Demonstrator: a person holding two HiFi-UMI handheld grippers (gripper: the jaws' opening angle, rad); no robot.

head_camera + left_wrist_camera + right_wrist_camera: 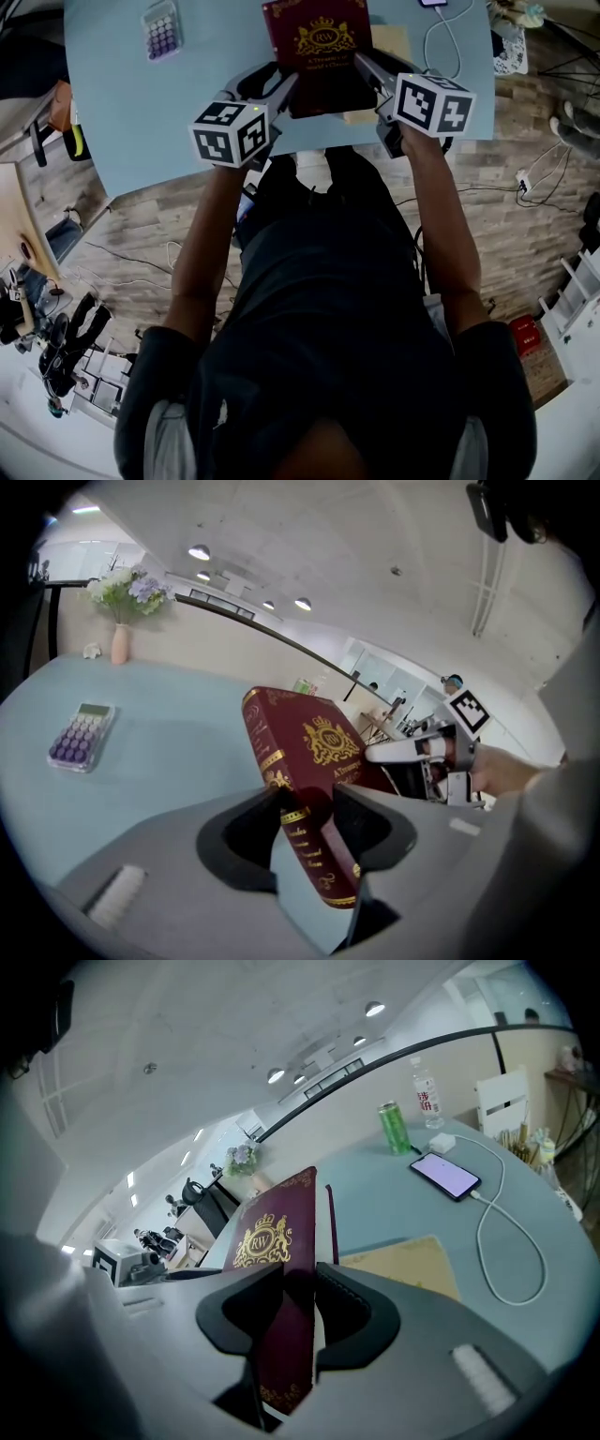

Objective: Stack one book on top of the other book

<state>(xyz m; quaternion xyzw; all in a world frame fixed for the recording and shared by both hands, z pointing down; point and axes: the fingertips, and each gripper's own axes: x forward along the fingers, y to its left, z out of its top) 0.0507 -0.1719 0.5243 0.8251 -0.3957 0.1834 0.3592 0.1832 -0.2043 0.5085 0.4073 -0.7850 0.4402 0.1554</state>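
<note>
Head view has the maroon book point(317, 47) at the top middle of the frame, carried between my two claws over the pale blue tabletop point(187, 89). Left claw point(281, 89) has the spine side, right claw point(367, 67) has the opposite long edge. Left gripper view confirms it: the gold-lettered spine runs right through the jaws and the pads are pinching it. Right gripper view is the same story, jaws clamped on the page-edge side with the gold crest on the cover showing just beyond. So both claws are pinched onto that one book, neither is spread.

The other one, a flat tan book point(389, 42), lies on the tabletop and peeks out along the right edge and lower right corner of the maroon one, so from above they overlap. Looks to me like the maroon one isn't resting on it yet, since it sits tilted in both gripper views, but I can't tell how much gap is left.

My read: this is the carry-and-place step. Next move needs both claws to level the book, square it over the tan cover, lower together, then let go together. Calculator point(161, 28) at upper left and the phone point(445, 1176) with its cable off to the right are well apart from the landing spot.
</note>
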